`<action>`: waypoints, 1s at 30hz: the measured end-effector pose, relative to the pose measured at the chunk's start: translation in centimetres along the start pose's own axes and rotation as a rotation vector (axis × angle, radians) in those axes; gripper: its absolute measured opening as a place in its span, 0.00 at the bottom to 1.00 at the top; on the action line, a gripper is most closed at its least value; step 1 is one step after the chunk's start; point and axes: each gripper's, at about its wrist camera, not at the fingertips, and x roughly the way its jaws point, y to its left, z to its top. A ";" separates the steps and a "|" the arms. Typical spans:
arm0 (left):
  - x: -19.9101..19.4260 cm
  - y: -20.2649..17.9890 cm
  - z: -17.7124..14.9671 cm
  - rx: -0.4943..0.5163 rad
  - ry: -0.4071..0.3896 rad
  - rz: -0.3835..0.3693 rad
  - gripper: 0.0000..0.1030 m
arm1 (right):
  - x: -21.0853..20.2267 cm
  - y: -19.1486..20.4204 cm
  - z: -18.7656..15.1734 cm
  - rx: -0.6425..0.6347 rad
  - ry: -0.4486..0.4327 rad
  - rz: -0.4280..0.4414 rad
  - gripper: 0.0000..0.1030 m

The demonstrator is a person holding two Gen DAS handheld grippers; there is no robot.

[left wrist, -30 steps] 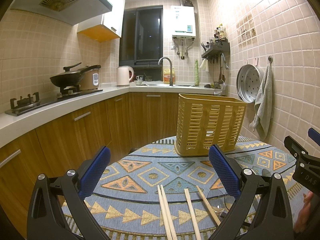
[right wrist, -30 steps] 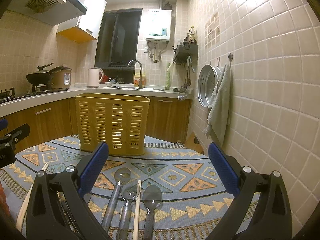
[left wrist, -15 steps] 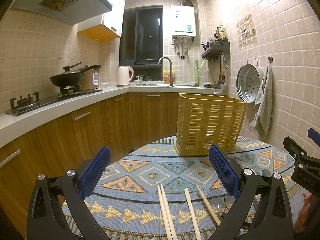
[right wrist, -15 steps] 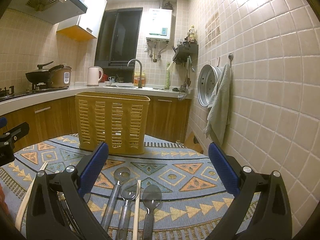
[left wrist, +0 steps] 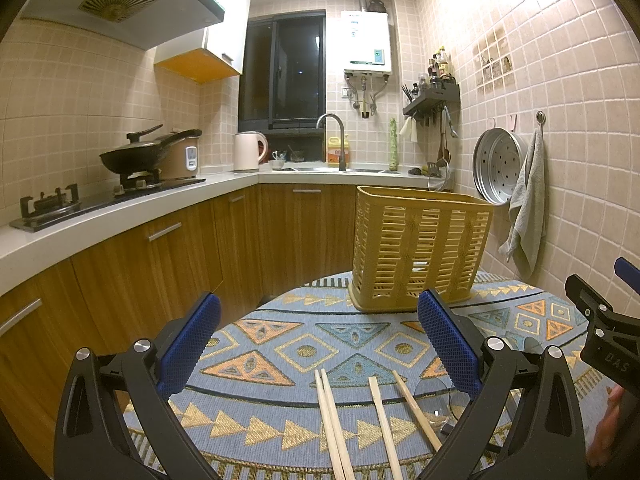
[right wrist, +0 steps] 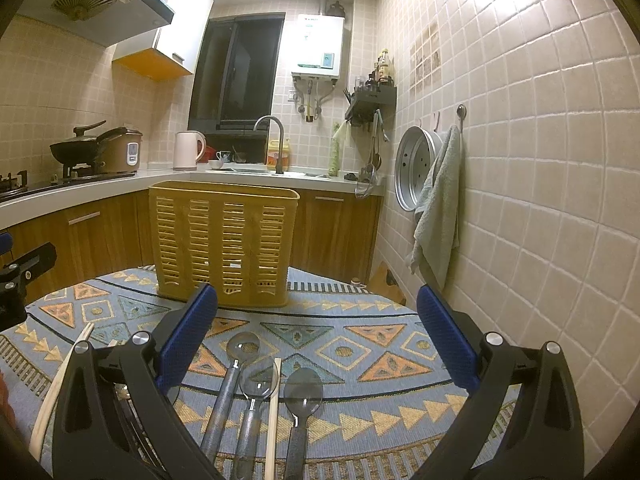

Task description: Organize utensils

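A yellow slatted utensil basket (left wrist: pixel 420 248) stands upright at the far side of a round table with a patterned cloth (left wrist: pixel 280 352); it also shows in the right wrist view (right wrist: pixel 224 240). Several wooden chopsticks (left wrist: pixel 332 420) lie on the cloth below my open, empty left gripper (left wrist: pixel 320 340). Three clear spoons (right wrist: pixel 256 384) with a chopstick (right wrist: pixel 274 412) between them lie below my open, empty right gripper (right wrist: pixel 318 340). Another chopstick (right wrist: pixel 60 380) lies at the left.
Wooden kitchen cabinets (left wrist: pixel 160 256) and a counter with stove and sink curve behind the table. A tiled wall (right wrist: pixel 540 200) with a hanging towel (right wrist: pixel 436 208) and steamer tray is at the right. The right gripper's body (left wrist: pixel 608 344) shows at the left view's right edge.
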 end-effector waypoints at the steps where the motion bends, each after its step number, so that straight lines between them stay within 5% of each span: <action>1: 0.1 0.0 0.0 0.000 0.000 0.000 0.93 | 0.0 0.0 0.0 -0.001 0.000 0.000 0.93; 30: 0.1 -0.3 -0.2 -0.002 0.003 -0.004 0.93 | 0.4 0.0 -0.1 0.001 0.016 -0.007 0.93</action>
